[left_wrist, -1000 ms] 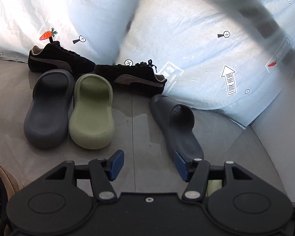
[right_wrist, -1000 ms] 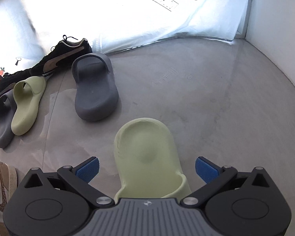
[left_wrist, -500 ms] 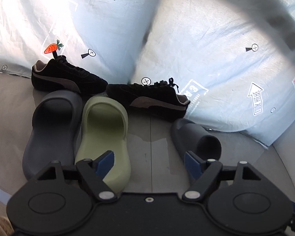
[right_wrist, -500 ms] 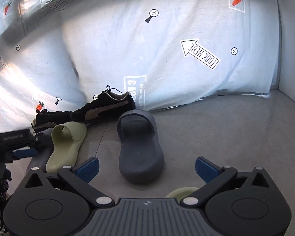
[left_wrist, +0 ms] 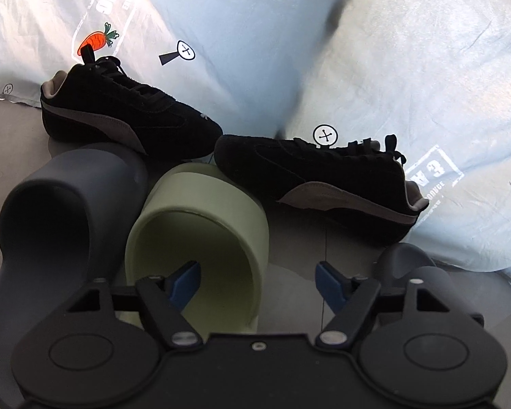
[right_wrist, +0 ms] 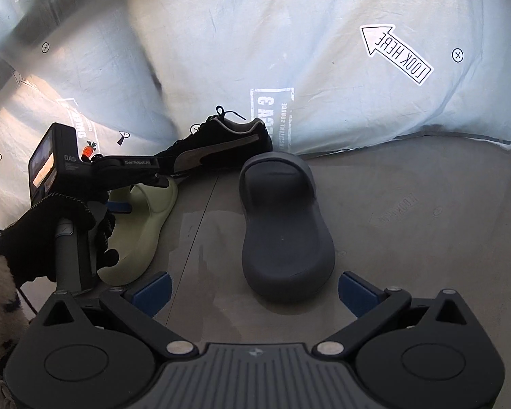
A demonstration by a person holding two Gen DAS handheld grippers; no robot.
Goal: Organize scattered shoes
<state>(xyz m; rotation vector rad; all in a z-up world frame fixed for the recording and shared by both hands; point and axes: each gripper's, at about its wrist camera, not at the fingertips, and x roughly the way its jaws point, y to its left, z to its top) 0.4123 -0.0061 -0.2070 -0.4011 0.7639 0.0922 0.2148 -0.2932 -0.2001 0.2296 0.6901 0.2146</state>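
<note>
smooth rounded green foam slide beside matte black suede sneakers

Left gripper closed in on the green slide; its left fingertip ended over the slide's opening. Right gripper swung up off the second green slide, which dropped from view; the grey slide ended up ahead between its spread fingers.

My left gripper hangs open over the green slide; a grey slide lies left, two black sneakers beyond.
</note>
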